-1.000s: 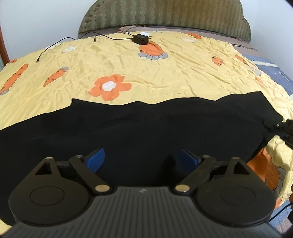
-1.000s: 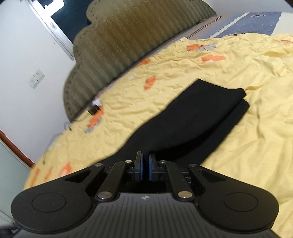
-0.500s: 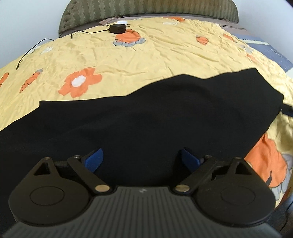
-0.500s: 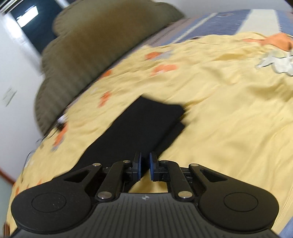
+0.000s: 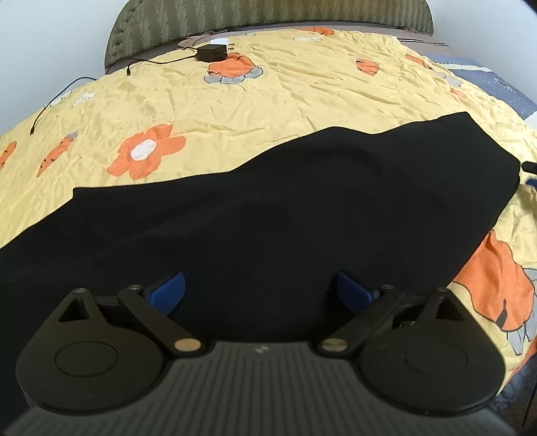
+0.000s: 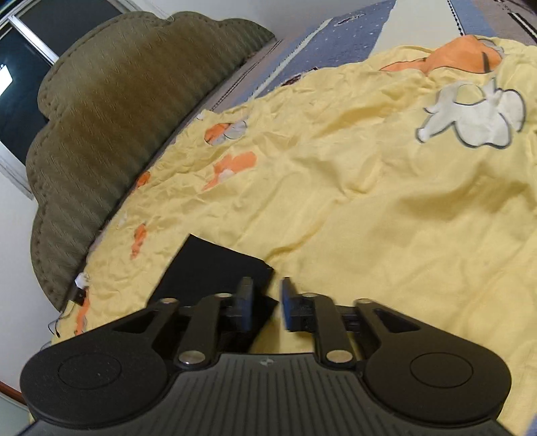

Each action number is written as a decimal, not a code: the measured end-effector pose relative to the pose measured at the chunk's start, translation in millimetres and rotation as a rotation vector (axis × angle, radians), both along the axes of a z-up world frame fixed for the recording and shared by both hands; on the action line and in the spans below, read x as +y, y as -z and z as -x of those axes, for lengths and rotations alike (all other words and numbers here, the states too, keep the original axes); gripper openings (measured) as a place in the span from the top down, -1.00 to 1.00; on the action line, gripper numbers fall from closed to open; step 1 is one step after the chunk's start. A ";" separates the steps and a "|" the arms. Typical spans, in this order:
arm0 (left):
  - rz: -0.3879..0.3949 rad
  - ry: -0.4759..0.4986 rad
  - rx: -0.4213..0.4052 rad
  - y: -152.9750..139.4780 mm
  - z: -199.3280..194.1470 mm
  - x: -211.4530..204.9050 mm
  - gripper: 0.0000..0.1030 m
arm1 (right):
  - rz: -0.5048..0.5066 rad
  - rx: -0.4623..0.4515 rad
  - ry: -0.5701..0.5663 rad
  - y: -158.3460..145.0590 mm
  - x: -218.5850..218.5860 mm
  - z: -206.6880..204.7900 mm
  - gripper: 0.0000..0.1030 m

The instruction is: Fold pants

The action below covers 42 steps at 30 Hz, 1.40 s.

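Seeing one pair of black pants (image 5: pixel 285 218) lying flat across the yellow bedspread (image 5: pixel 268 100). My left gripper (image 5: pixel 260 291) hangs over them, jaws wide and opening, nothing pinched. Right gripper (image 6: pixel 266 303) at the pants' end, jaws narrow, opening, empty. One charger (image 5: pixel 209 52) near one headboard (image 5: pixel 268 16).

Pants (image 5: pixel 285 218): matt black cloth. Bedspread (image 5: pixel 285 100): creased yellow cloth. Headboard (image 6: pixel 117 100): ribbed olive fabric.

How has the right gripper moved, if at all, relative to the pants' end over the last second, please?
Yes. The right gripper, jaws opening and empty, has slid along the black pants toward their end, which now lies just ahead.
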State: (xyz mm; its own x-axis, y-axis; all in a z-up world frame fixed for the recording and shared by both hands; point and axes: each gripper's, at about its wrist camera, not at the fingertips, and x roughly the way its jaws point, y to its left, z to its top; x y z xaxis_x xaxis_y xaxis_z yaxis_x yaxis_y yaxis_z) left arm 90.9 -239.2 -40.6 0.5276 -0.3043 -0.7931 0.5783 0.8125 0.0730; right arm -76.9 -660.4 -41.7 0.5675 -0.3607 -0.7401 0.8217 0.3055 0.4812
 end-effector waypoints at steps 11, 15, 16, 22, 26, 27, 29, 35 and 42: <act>0.007 -0.019 0.015 -1.3 -0.8 2.4 -0.93 | -0.168 -0.169 -0.005 16.3 -3.3 -5.9 -0.01; 0.019 -0.015 0.031 -4.4 -1.2 0.3 -0.93 | -0.218 -0.223 0.053 21.5 4.6 0.7 0.02; 0.021 -0.014 0.034 -5.6 -1.3 -0.4 -0.93 | -0.246 -0.242 0.103 21.9 6.6 6.7 0.02; 0.037 0.001 0.022 -15.5 0.8 -11.2 -0.93 | -0.342 -0.319 0.101 34.0 -5.8 5.2 0.08; 0.033 0.015 0.005 -20.1 4.6 -23.7 -0.93 | -0.209 -0.244 0.053 24.1 -19.3 -10.5 0.73; 0.026 0.016 0.003 -20.1 4.9 -28.0 -0.93 | -0.178 -0.215 0.022 21.4 -20.1 -15.8 0.77; 0.014 0.020 0.001 -17.3 4.0 -33.2 -0.93 | -0.132 -0.181 -0.018 15.9 -16.3 -20.7 0.83; 0.016 -0.038 -0.001 -16.8 -4.8 -20.4 -0.93 | 0.061 -0.143 -0.105 -20.7 0.3 -29.9 0.85; 0.021 -0.202 -0.073 -35.3 -26.1 29.3 -0.93 | 0.387 -0.047 -0.344 -69.7 63.1 -70.4 0.85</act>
State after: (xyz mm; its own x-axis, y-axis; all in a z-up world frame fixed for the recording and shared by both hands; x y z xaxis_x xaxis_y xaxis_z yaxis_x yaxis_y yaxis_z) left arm 117.0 -209.9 -5.4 0.6350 -0.2026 -0.7454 0.3976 0.9131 0.0905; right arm -6.5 -597.2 28.0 0.7308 -0.3896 -0.5605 0.6227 0.7170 0.3134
